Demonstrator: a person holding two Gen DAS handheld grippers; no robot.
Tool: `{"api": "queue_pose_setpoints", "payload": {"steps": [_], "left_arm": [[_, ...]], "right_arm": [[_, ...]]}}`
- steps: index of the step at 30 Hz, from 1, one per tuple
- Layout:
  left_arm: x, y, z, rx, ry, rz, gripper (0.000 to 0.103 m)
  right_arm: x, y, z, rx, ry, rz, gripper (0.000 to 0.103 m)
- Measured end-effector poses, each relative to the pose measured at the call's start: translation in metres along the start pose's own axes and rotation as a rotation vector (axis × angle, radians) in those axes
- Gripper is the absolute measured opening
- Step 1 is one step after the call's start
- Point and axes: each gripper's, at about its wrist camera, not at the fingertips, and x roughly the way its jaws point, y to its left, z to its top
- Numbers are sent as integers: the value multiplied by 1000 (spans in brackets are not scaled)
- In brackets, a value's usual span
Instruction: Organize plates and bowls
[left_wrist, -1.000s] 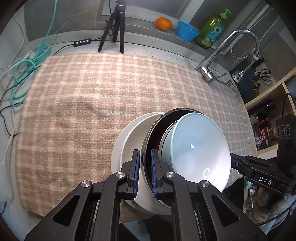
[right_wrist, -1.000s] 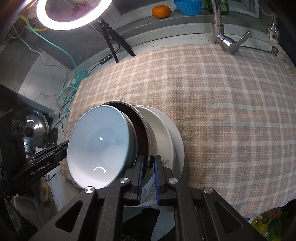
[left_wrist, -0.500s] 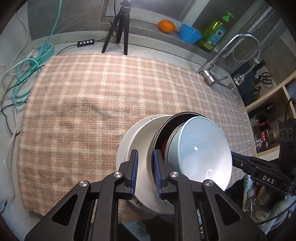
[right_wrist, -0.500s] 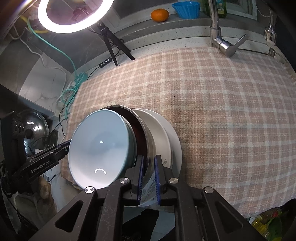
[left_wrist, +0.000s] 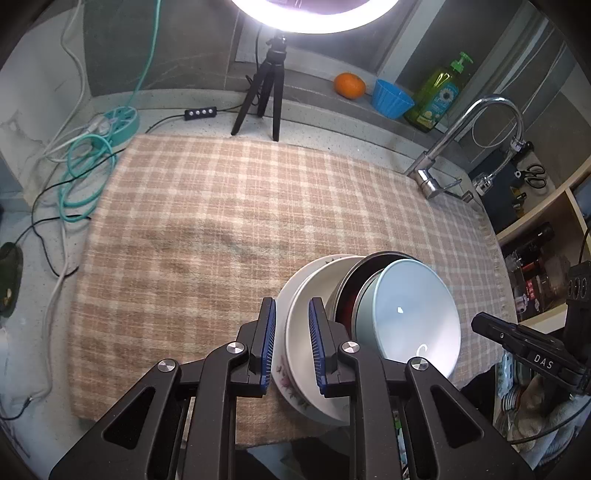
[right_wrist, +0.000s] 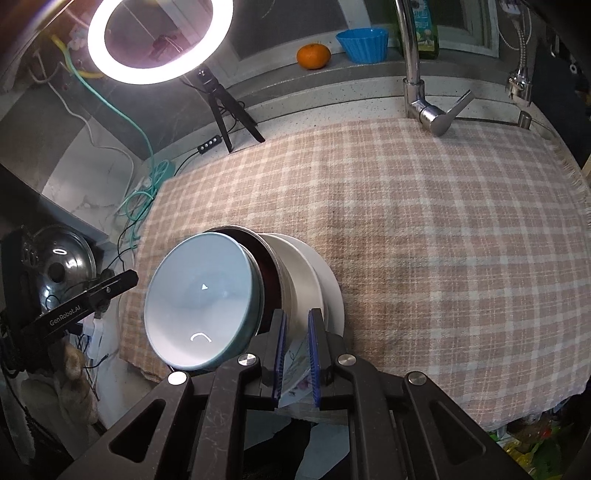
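Note:
A tilted stack of dishes hangs over the front edge of the checked cloth (left_wrist: 221, 221). It is made up of a flowered plate (left_wrist: 288, 384), a white deep plate (left_wrist: 325, 273), a dark metal bowl (left_wrist: 354, 284) with a red inside, and a pale blue bowl (left_wrist: 410, 317) on top. My left gripper (left_wrist: 292, 325) is clamped over the rims of the two white plates. From the opposite side, my right gripper (right_wrist: 297, 332) is shut on the flowered plate (right_wrist: 297, 358) beside the blue bowl (right_wrist: 199, 295).
A faucet (left_wrist: 443, 155) stands at the cloth's far right. A ring-light tripod (left_wrist: 266, 92) stands at the far edge. An orange (left_wrist: 349, 85), a blue cup (left_wrist: 391, 98) and a soap bottle (left_wrist: 439, 96) sit on the ledge. Cables (left_wrist: 81, 173) lie at the left. Shelves are at the right.
Both grippers have risen and pulled back with the stack, so the cloth looks smaller and the ring light has come into view. The left jaws stand a little wider than before.

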Motion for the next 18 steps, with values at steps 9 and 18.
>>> {"api": "queue_pose_setpoints", "payload": {"steps": [9,18], "left_arm": [[-26,-15,-8,38,-55,6,24],[-52,-41,-18,107,-132,9,47]], "right_arm": [[-23,13,-7,-61,-91,-52,21],[-50,28,-19,-115,-205,-115,33]]}}
